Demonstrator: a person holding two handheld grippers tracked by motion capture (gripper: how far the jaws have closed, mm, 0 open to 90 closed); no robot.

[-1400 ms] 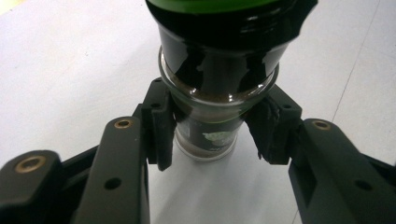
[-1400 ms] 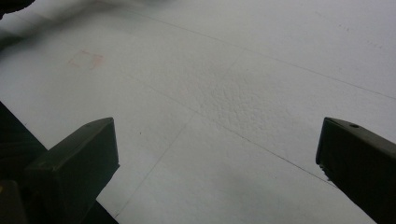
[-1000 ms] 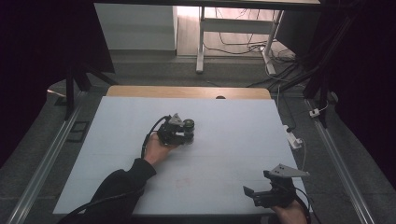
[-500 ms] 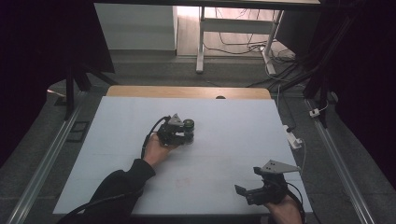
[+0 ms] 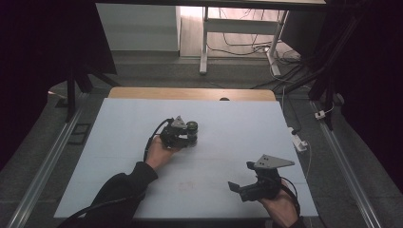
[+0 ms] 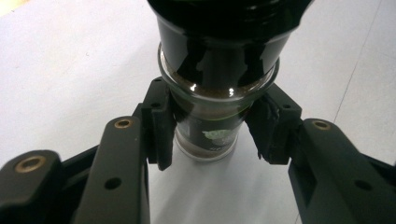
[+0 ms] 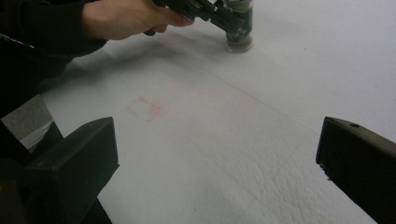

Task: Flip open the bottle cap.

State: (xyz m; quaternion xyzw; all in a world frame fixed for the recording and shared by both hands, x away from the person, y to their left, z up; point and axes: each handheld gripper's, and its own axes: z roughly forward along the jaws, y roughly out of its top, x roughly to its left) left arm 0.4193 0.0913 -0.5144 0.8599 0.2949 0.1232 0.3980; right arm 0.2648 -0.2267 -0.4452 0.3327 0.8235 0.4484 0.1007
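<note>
Jar of dark powder stands upright near the middle of the white table in the high view, with the left tool closed around it from the person's side. The left hand rests on the table behind that tool. Well apart, near the front right corner of the table, the right tool hangs above the surface in the right hand, jaws spread and nothing between them, pointing toward the jar.

From the left gripper view, the jar is a glass one with a black screw lid at the top and a small printed label low on its body. The pads press on the glass on both sides just below the neck, so the grip is firm, and the jar's base sits on the table.

Seen in the right gripper view, the two black jaws stand wide apart over bare table, a faint reddish mark lies ahead, and farther off the left tool holds the jar in place.

Judging by this, the step in hand is steadying the jar for opening. The next move would call for bringing the right tool across to the lid, closing on it squarely and turning while the left tool keeps the glass from spinning.
</note>
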